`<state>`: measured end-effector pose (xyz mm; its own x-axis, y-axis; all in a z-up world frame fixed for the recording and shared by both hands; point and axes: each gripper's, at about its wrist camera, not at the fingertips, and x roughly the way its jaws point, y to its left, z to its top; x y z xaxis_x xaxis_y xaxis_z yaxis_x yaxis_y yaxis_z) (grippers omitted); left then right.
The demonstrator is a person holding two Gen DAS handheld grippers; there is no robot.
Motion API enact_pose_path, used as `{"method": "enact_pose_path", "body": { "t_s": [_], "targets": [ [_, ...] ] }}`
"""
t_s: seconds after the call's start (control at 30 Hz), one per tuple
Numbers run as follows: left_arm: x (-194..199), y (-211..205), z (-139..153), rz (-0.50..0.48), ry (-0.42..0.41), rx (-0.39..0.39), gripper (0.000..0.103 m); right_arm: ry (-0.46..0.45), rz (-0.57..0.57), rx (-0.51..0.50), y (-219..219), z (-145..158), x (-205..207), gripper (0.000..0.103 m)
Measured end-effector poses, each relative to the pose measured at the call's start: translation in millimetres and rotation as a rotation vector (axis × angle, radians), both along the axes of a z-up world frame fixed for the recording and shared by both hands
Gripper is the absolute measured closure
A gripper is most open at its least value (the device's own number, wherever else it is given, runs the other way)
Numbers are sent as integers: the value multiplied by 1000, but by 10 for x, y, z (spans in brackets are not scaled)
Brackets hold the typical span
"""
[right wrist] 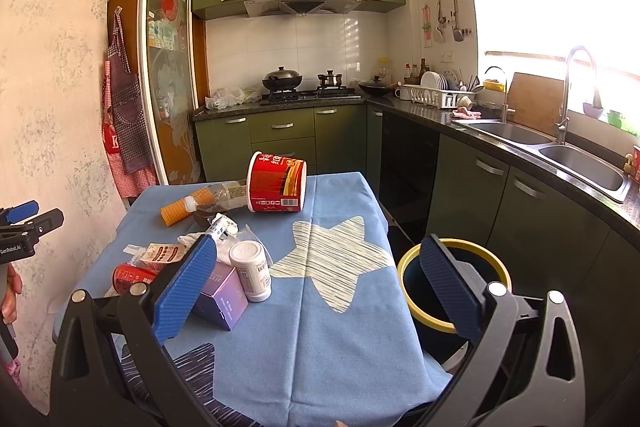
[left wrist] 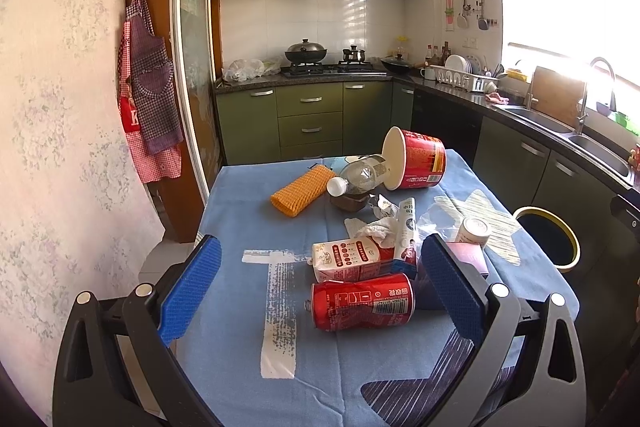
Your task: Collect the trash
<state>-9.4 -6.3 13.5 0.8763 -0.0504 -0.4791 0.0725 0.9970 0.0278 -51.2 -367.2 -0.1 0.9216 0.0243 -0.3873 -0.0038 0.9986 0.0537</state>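
**Both grippers held wide open over trash-strewn table**

The left gripper (left wrist: 320, 291) was held wide open with nothing gripped; the crushed red can (left wrist: 362, 302) lay on its side between the blue pads, touching neither. Just behind the can a red-and-white carton (left wrist: 350, 259) was seen lying flat, with crumpled tissue (left wrist: 372, 229) and a flattened tube-like pack (left wrist: 407, 227) beyond it. Farther back, an orange corrugated piece (left wrist: 303, 189) was placed left of a clear plastic bottle (left wrist: 360, 177), whose base was tucked into the mouth of a tipped red paper tub (left wrist: 418, 159). All was laid on the blue tablecloth (left wrist: 240, 219).

The right gripper (right wrist: 320, 287) was likewise spread wide and empty. Near its left pad a purple box (right wrist: 224, 297) and a small white bottle (right wrist: 251, 271) were seen touching each other. The yellow-rimmed bin (right wrist: 408, 267) was placed on the floor just beside the table's right edge, partly hidden behind the right pad.
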Motion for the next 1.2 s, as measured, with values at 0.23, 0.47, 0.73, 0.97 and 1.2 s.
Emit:
{"method": "enact_pose_path", "body": {
  "t_s": [0.23, 0.47, 0.73, 0.97, 1.2],
  "targets": [
    [10, 4, -13, -6, 4, 0, 4, 4, 0, 6, 3, -46, 15, 6],
    [25, -6, -37, -11, 10, 0, 4, 4, -2, 6, 6, -53, 19, 6],
    [27, -16, -52, -13, 9, 1, 4, 7, -3, 12, 18, -75, 36, 6],
    [26, -23, -57, -14, 8, 0, 4, 6, -2, 13, 7, -72, 33, 6],
    [37, -54, -78, -16, 13, 2, 4, 6, -2, 15, 10, -87, 37, 6]
  ]
}}
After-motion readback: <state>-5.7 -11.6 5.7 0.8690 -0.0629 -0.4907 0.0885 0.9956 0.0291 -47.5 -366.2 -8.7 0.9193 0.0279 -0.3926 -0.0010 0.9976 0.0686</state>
